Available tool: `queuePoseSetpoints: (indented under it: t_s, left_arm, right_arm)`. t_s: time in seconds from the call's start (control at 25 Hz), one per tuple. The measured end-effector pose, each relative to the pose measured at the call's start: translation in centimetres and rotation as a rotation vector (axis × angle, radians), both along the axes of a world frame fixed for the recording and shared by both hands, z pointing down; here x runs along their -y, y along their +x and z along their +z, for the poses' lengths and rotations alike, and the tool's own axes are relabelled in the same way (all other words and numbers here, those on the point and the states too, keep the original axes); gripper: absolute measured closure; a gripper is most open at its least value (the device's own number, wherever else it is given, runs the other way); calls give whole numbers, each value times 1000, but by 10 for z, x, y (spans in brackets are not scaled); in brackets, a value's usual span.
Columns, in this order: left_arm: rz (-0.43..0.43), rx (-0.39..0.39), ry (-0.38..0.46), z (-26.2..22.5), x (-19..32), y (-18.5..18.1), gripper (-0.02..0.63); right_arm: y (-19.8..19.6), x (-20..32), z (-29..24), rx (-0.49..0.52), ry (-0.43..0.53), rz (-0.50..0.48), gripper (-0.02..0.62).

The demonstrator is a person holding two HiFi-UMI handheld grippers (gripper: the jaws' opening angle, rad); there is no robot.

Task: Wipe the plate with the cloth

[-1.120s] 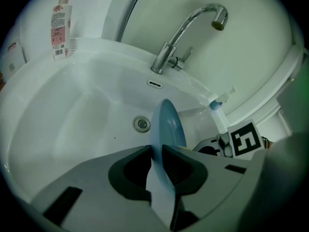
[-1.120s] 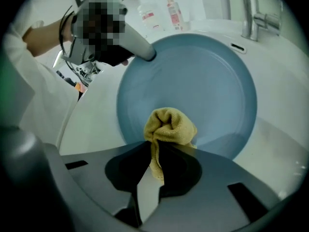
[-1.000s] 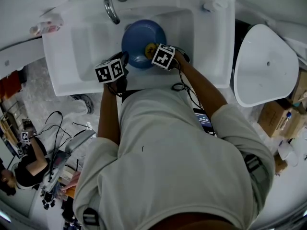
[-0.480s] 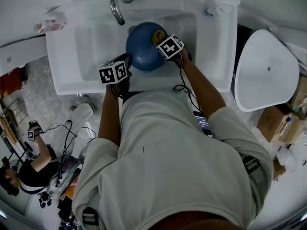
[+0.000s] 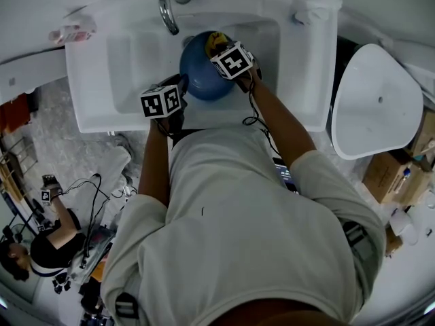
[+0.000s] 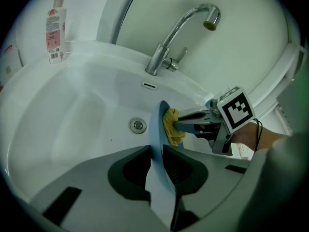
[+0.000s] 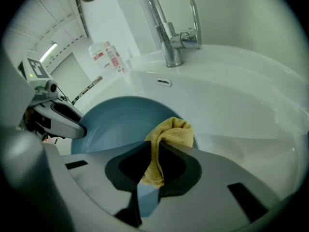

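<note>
White bathroom sink (image 5: 102, 60) fills the scene, w/ a chrome faucet (image 5: 166, 9) at its back edge and a small bottle (image 6: 54, 30) on the back-left corner. Blue plate (image 5: 197, 73) rests on nothing. It hangs over the basin, stood on edge, btwn the sink's front edge and the faucet, w/ the drain (image 6: 138, 125) showing below and beside it.

Left hand-held gripper (image 6: 155, 150) is clamped on the plate's lower rim, one jaw on each face. That's prob. so the plate stays upright and braced while its face gets rubbed, and any drips land in the basin. Right hand-held gripper (image 7: 153, 146) is closed tight on a yellow cloth (image 7: 170, 129), w/ a bunched fold sticking out past the jaw tips. That wad is pressed to the plate's inner face, near the rim closest to the faucet. Holding the cloth bunched gives a padded tip, so the jaws themselves needn't touch the plate.

Pose: both forearms reach fwd from the torso over the sink's front edge. Left forearm runs almost straight ahead, w/ its gripper by the front edge. Right arm comes in from the right side w/ elbow bent, and its gripper sits further toward the back edge, pointing across at the plate's face. Looks like wiping is under way; can't tell how much of the plate is done.
</note>
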State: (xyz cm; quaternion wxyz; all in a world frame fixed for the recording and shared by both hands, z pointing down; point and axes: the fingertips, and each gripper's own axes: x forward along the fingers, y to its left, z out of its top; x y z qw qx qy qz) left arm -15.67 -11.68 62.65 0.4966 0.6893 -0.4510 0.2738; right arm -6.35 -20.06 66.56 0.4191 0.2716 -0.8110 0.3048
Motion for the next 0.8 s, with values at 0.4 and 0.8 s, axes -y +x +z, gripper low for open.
queuePoseSetpoints:
  t_s: [0.4,0.8]
  left_arm:
    - [0,10,-6,0,1,-1,515]
    - [-17,11,-31,5,-3,-5,515]
  right_arm:
    - [-51,-37,-28,110,55,-217,548]
    - [-53,-111,-17,117,-27,-451,548]
